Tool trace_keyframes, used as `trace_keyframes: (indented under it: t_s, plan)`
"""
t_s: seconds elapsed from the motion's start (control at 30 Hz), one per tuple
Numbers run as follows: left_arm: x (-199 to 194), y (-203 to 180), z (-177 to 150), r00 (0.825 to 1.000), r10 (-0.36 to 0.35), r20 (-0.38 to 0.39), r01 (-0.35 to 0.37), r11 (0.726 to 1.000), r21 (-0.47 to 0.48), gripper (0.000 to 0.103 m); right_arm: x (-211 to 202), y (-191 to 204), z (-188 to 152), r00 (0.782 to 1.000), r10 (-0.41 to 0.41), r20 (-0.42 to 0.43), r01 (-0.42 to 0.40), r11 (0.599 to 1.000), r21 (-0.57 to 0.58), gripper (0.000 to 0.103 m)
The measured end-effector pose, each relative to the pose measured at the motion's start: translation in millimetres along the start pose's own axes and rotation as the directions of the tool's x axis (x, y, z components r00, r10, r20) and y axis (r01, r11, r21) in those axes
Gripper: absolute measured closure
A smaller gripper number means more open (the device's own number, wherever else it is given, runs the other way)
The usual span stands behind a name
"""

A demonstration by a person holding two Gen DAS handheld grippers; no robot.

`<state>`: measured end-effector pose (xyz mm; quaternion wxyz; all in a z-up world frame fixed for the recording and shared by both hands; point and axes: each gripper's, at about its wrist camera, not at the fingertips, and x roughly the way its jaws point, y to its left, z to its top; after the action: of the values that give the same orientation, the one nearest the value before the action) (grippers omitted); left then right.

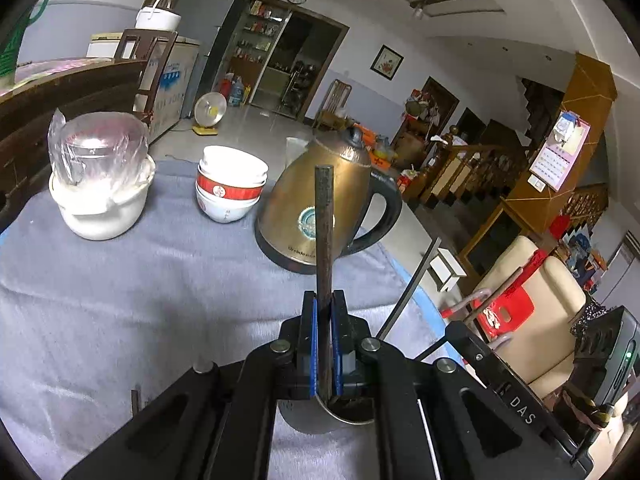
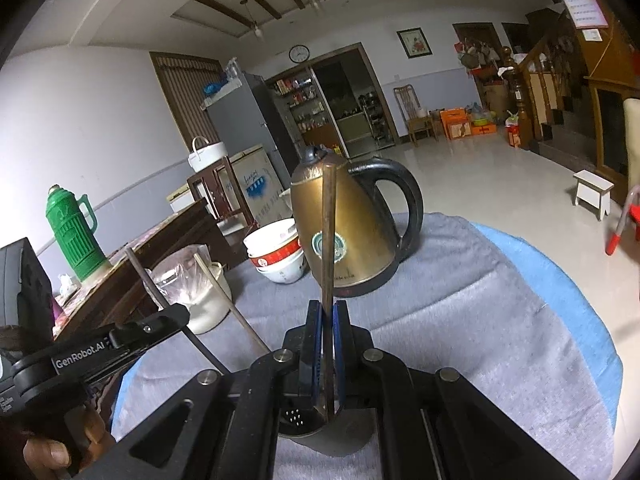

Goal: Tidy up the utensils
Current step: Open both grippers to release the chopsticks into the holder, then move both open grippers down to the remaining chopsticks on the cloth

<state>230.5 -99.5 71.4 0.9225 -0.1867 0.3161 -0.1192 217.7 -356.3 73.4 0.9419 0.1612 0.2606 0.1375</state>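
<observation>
So both grippers are carrying one chopstick each right now. In the left wrist view the left gripper (image 1: 325, 304) sits bottom centre, its blue pads pinched tight on a dark chopstick (image 1: 325, 220) that sticks straight up the middle of the frame, with its lower end over a round metal holder (image 1: 320, 420) that peeks out under the jaws at the bottom. Same deal in the right wrist view: the right gripper (image 2: 327, 314) is clamped narrow on a brownish chopstick (image 2: 328, 240), and there's a metal cup with drain holes (image 2: 298, 420) right below it, bottom centre. My guess is that's the utensil holder and the sticks are gripped low and kept upright so they can drop in end first. Can't tell if the tips are already inside, the jaws hide that. In the lower left of the right view you can see the other gripper body and a hand (image 2: 48, 456) on it, plus a second pale stick (image 2: 228, 300) leaning next to the dark one, probably already parked in the holder. The rest is just table stuff pushed toward the back: brass-coloured electric kettle (image 1: 320, 208) centre, stacked red-and-white bowls (image 1: 230, 184) left of it, a white pot with a plastic-wrapped lid (image 1: 100, 184) at far left, all on a grey cloth (image 1: 140, 280).
</observation>
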Motion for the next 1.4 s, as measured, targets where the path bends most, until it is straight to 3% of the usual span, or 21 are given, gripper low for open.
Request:
trace_keyframes:
  t_s: [0.2, 0.33, 0.43, 0.5, 0.63, 0.73, 0.8, 0.93, 1.0, 1.07, 1.23, 1.4]
  plan:
    - [2.2, 0.6, 0.3, 1.000, 0.010, -0.030, -0.011, 1.000, -0.023, 0.094, 9.6, 0.4, 0.6, 0.998, -0.011, -0.059, 0.011, 1.000, 0.003, 0.094]
    - [-18.9, 7.0, 7.6, 1.000, 0.018, -0.022, -0.019, 0.999, -0.050, 0.055, -1.3, 0.4, 5.7, 0.996, -0.065, -0.056, 0.065, 0.998, -0.005, 0.093]
    - [-56.4, 14.0, 12.7, 0.998, 0.027, 0.059, -0.023, 0.998, -0.055, 0.045, -22.4, 2.3, 10.2, 0.996, -0.088, -0.014, 0.088, 0.996, -0.005, 0.073]
    - [-87.6, 25.5, 11.1, 0.994, 0.026, 0.103, -0.019, 0.997, -0.069, 0.038, -44.2, 2.5, 9.8, 0.996, -0.084, 0.025, 0.084, 0.996, 0.010, 0.033]
    - [-130.9, 54.7, -6.1, 0.986, 0.088, 0.142, -0.076, 0.993, -0.089, 0.021, -74.0, 6.1, -5.8, 0.998, -0.056, 0.017, 0.056, 0.998, 0.017, 0.030]
    - [-148.3, 89.0, -32.2, 0.982, 0.160, 0.097, -0.147, 0.980, -0.133, 0.019, -78.0, 11.4, -35.0, 0.998, -0.014, -0.063, 0.015, 1.000, 0.017, 0.030]
    - [-149.7, 117.5, -57.0, 0.975, 0.222, 0.021, -0.215, 0.960, -0.178, 0.019, -68.7, 16.1, -66.7, 0.984, 0.017, -0.180, -0.015, 1.000, 0.016, 0.030]
    - [-136.0, 158.1, -102.3, 0.940, 0.309, -0.148, -0.335, 0.917, -0.216, 0.019, -40.3, 25.0, -124.5, 0.921, 0.032, -0.388, -0.029, 0.999, 0.015, 0.030]
    - [-124.1, 171.7, -124.0, 0.899, 0.359, -0.251, -0.410, 0.891, -0.196, 0.019, -27.4, 33.1, -148.7, 0.882, 0.048, -0.470, -0.047, 0.999, 0.013, 0.030]
    - [-117.6, 177.6, -138.8, 0.877, 0.368, -0.308, -0.434, 0.883, -0.180, 0.019, -20.2, 41.2, -163.4, 0.856, 0.059, -0.514, -0.064, 0.998, 0.007, 0.030]
    - [-110.1, 172.4, -155.2, 0.866, 0.371, -0.335, -0.435, 0.890, -0.139, 0.019, -7.7, 61.4, -173.8, 0.830, 0.064, -0.555, -0.091, 0.996, -0.021, 0.030]
    - [-106.6, 164.4, -160.9, 0.860, 0.379, -0.343, -0.434, 0.896, -0.097, 0.019, 4.5, 83.3, -174.6, 0.822, 0.060, -0.566, -0.111, 0.992, -0.055, 0.031]
